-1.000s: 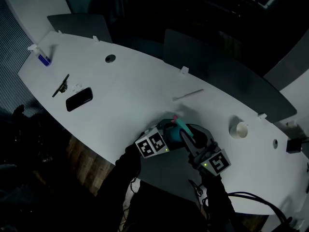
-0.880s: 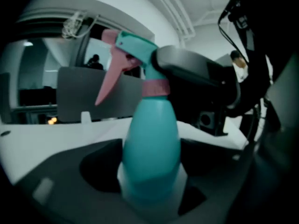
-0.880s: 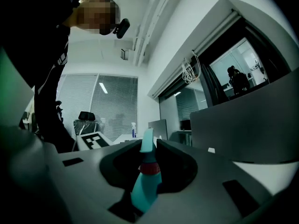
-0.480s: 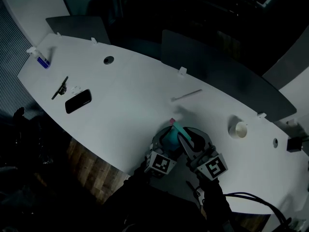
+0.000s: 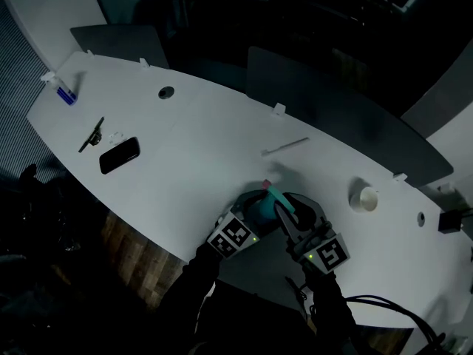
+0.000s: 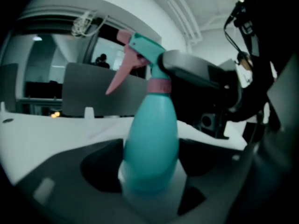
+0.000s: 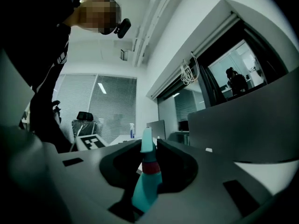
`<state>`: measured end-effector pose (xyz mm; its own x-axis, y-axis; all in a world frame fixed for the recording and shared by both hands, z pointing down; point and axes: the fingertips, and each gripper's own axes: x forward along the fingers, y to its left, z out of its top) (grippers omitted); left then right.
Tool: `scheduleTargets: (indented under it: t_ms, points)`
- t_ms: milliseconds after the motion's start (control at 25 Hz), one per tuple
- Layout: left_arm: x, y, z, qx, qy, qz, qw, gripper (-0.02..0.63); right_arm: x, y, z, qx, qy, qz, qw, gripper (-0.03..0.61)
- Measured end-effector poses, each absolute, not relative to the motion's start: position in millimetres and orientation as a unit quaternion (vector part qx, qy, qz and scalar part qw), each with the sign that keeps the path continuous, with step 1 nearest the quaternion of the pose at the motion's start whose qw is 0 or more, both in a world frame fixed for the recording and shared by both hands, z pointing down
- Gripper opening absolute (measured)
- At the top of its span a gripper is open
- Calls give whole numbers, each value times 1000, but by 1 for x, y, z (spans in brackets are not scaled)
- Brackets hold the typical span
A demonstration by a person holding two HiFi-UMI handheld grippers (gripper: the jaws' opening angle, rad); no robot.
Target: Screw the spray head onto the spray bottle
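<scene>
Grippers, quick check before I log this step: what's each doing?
Left gripper: closed on the spray bottle body, jaws just tightening.
Right gripper: closed on the spray head.

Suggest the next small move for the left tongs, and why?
Probably firm the grip, then twist the spray bottle: the left tongs have just been closing around its body, and the right tongs clamp the spray head, which already sits atop it.

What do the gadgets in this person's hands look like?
The left gripper and right gripper are grey, each with two broad curved jaws. Each carries a white cube printed with black square markers and showing a small green light. Dark sleeves cover the arms, and black cables trail near the right one.
</scene>
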<state>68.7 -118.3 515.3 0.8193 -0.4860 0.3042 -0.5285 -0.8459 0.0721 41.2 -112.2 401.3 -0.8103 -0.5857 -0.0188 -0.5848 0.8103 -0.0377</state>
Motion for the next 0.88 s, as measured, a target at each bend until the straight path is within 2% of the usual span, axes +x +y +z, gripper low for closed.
scheduleTargets:
  t_ms: [200,320,360,400,440,520,600,640,680,880]
  points:
    - [60,-126,513,870,-473,123,73,354,44,-115,402,-342,939,-14,22,87]
    - [59,-125,516,868,-474,139,60,350,45,-117,402,-334,942,-26,26,88]
    - [57,-126,518,881,-448,145,47,362,44,-117,402,-327,944,-25,23,87]
    - [53,-129,519,896,-414,154,33,411,44,-117,403,-321,947,-25,18,87]
    - [51,-132,520,913,-372,167,24,486,44,-117,402,-315,949,-26,15,87]
    - [57,-134,519,941,-273,198,30,503,45,-117,401,-305,952,-28,14,87]
    - [68,-129,517,956,-192,217,33,475,45,-117,401,-304,952,-29,13,87]
    - [72,-125,517,959,-175,219,31,392,45,-117,401,-308,951,-29,13,88]
    - [74,-123,517,959,-181,214,29,357,46,-117,402,-311,950,-29,13,88]
    - [64,-125,511,904,-387,181,-3,355,44,-116,402,-313,949,-40,20,88]
